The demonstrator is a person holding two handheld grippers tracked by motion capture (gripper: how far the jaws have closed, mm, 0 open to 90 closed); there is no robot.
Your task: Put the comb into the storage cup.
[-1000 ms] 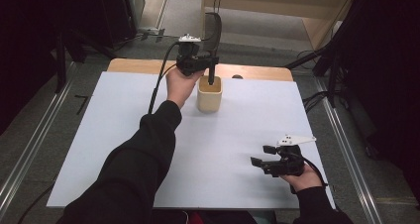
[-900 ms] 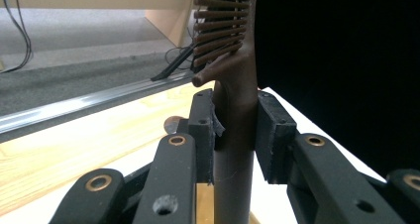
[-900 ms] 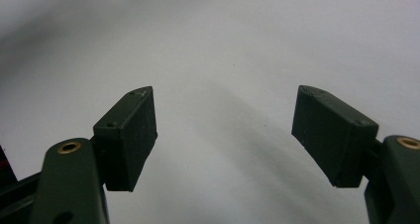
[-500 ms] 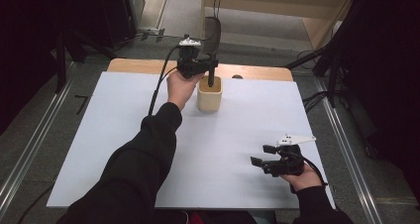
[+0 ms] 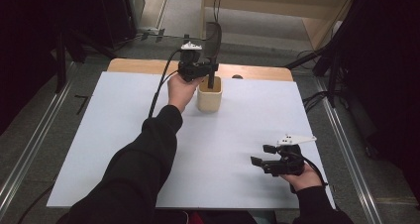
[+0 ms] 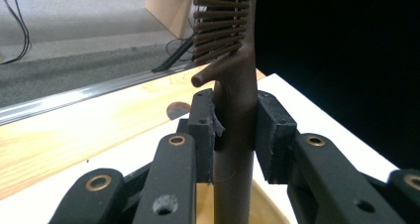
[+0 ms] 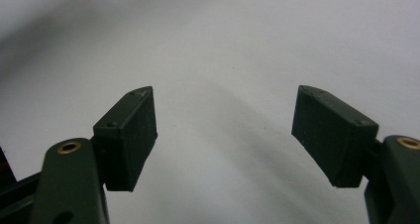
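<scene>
A dark brown slotted utensil (image 6: 235, 149) stands upright, its slotted head (image 5: 213, 35) above my left gripper and its lower end inside a beige cup (image 5: 209, 99) at the table's far middle. My left gripper (image 5: 207, 76) (image 6: 235, 115) is shut on the utensil's handle just above the cup's rim (image 6: 265, 204), and both pads (image 6: 204, 130) press its sides. My right gripper (image 5: 261, 153) (image 7: 225, 120) hovers low over the white tabletop at the near right. It is open, with nothing between its pads (image 7: 131, 135).
A white sheet (image 5: 124, 135) covers most of the wooden table (image 5: 143, 65). A small dark round mark (image 5: 237, 77) lies on the wood behind the cup. Metal rails run along both sides, and cables and a wooden cabinet lie beyond the far edge.
My left gripper has sunk slightly with the utensil, toward the cup. The right gripper has stayed where it was.
</scene>
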